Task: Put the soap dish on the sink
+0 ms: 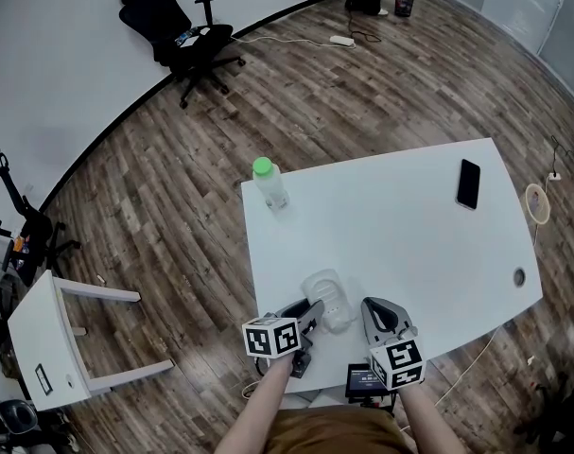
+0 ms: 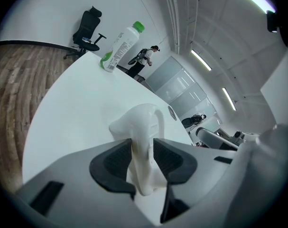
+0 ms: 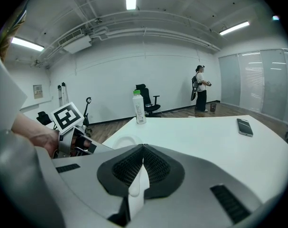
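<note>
Office, swivel chair (image 1: 178,31), white desk (image 1: 409,235), wood floor (image 1: 164,206)

Broad bare stretch of surface (image 1: 391,235) through the middle, room to sweep across. Bottle (image 1: 269,185) stands guard at the far left corner, phone (image 1: 468,183) lies far right, soap dish (image 1: 326,296) by the near edge.

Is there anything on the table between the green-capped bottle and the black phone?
Nothing: the head view shows bare white table between bottle and phone.

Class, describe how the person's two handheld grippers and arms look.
Both the left gripper and right gripper are light grey moulded plastic with black ribbed pads; each carries a white cube printed with black square markers. Forearms show no sleeves.
</note>
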Motion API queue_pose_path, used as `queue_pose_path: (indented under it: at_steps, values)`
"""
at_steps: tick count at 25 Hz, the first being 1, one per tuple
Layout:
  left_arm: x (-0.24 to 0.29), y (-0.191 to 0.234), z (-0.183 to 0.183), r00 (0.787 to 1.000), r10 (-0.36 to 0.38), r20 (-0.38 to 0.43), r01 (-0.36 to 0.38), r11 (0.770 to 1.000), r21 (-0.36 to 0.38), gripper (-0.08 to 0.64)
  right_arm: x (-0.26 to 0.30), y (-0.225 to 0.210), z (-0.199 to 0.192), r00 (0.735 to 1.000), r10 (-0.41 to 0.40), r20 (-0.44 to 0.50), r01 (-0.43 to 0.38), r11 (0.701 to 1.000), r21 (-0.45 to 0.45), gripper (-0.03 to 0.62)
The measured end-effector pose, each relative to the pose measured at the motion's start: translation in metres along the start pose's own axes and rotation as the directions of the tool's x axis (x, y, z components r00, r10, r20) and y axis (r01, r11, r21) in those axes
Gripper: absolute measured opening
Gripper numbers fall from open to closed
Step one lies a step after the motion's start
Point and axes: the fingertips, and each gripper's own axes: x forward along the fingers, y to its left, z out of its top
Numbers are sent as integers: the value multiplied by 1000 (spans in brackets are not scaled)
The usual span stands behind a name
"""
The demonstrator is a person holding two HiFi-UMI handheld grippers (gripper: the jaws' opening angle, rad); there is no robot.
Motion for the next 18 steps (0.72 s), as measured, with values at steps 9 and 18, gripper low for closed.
queue_pose_path:
  at_steps: [9, 18]
  values:
    - [-3, -3, 0, 999, -30, 13, 30, 999, -15, 184, 2, 6, 3, 1000, 15, 3, -15, 1000, -9, 9]
    - [-6, 2, 0, 1000, -20, 1, 20, 1000, -17, 187, 7, 6, 4, 1000, 19, 3, -19, 1000, -12, 9]
